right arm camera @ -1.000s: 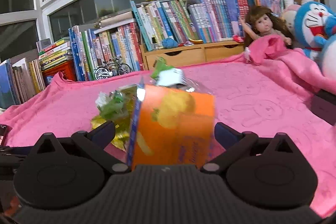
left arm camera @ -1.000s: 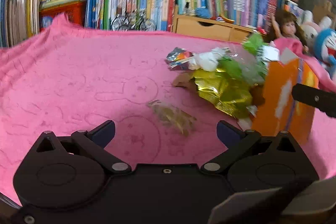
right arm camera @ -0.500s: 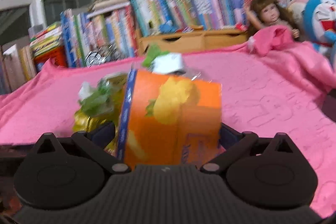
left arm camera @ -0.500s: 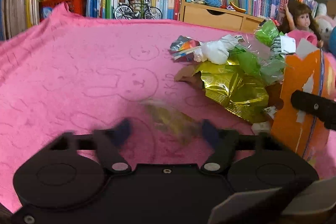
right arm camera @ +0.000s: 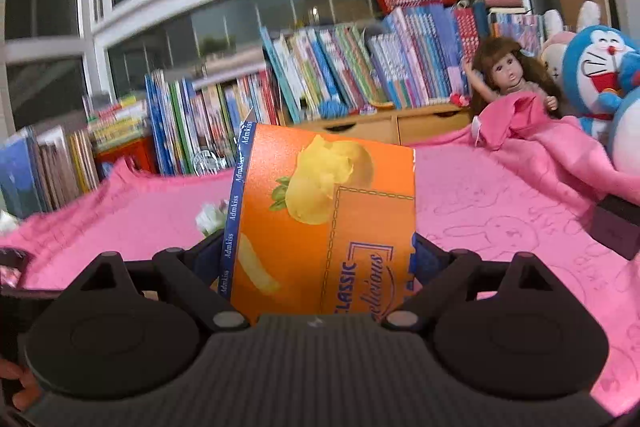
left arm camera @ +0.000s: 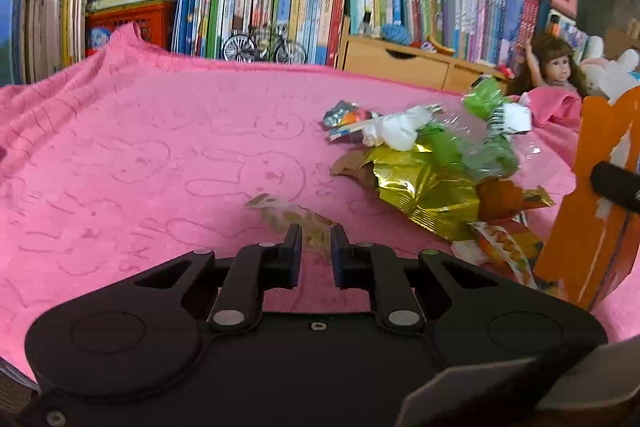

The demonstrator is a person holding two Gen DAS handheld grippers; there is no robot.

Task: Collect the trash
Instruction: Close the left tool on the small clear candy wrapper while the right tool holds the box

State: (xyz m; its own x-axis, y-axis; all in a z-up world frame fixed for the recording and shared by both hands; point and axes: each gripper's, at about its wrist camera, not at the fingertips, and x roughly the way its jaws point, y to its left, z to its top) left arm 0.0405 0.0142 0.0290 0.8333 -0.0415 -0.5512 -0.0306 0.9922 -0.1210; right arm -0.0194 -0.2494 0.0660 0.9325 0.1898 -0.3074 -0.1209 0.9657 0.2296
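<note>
Pinching the clear wrapper (left arm camera: 298, 221) at lower centre of the left wrist view, your left gripper (left arm camera: 312, 247) has its two fingers drawn close together, with the crinkled, yellow-flecked film caught between the tips; most of the wrapper lies on the pink blanket (left arm camera: 120, 155) just ahead of them. To the right of it sits the trash heap (left arm camera: 432, 163): gold foil, green and clear plastic, a white crumpled tissue, an orange snack bag, all touching one another on the blanket. At the far right edge of that view stands the orange carton (left arm camera: 600, 195), with one black finger of your other tool across its side.

In the right wrist view your right gripper (right arm camera: 316, 255) is clamped on the orange carton (right arm camera: 324, 223), a finger pressing on each side wall. The carton fills the centre of the frame, tilted slightly, its blue spine to the left and a potato-chip picture on the face. A scrap of white and green trash (right arm camera: 210, 219) peeks out left of it.

Books (right arm camera: 320, 75) line the back, a doll (right arm camera: 508, 75) and a blue plush toy (right arm camera: 604, 67) sit in the upper right.
</note>
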